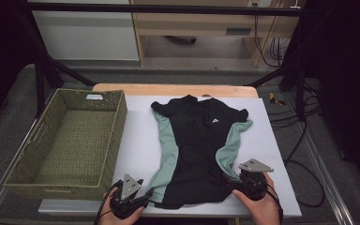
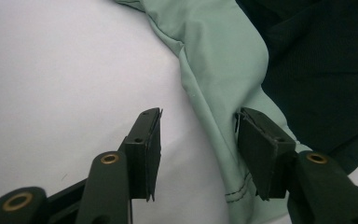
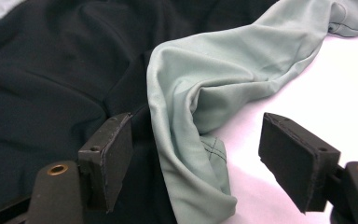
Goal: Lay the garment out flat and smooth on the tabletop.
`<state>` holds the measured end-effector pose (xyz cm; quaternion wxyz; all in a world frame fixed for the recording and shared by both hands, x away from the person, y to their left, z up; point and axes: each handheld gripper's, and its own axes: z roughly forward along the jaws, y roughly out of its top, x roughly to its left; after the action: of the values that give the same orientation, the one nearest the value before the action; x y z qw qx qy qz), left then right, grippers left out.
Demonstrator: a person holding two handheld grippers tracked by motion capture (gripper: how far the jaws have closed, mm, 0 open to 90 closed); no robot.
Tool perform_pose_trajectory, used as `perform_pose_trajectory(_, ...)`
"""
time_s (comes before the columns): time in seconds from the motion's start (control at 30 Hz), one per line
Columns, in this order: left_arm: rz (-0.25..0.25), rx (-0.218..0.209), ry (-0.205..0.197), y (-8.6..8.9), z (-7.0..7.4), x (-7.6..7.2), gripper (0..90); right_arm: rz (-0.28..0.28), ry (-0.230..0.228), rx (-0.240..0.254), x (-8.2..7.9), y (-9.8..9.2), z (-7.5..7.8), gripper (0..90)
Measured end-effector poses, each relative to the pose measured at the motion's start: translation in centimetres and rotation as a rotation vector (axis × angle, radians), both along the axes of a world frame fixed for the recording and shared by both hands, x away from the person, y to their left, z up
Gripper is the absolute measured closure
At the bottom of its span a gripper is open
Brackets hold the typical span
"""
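A black shirt (image 1: 198,145) with mint-green side panels lies spread flat in the middle of the frame on the white-covered desk (image 1: 281,187), collar toward the top, hem toward the bottom edge. At the lower left the left gripper (image 1: 143,197) sits at the hem corner, jaws parted with the green seam (image 2: 223,154) between them, one pad touching the cloth but not pinching. At the lower right the right gripper (image 1: 232,180) stands wide, straddling the other green hem corner (image 3: 200,177) without clamping. Both corners seem placed for a matched hold, likely to lift or fold. A woven green basket (image 1: 117,122) waits at the left, presumably for the shirt.
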<state>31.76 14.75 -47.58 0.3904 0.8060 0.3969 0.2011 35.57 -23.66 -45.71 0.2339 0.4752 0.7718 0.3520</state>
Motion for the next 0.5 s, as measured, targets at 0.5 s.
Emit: perform_pose_trajectory(0.5, 0.001, -0.022, -0.003, 0.3, 0.1, 0.1, 48.2, -0.052, 0.023, 0.067, -1.4, -3.4, 0.1, 31.9)
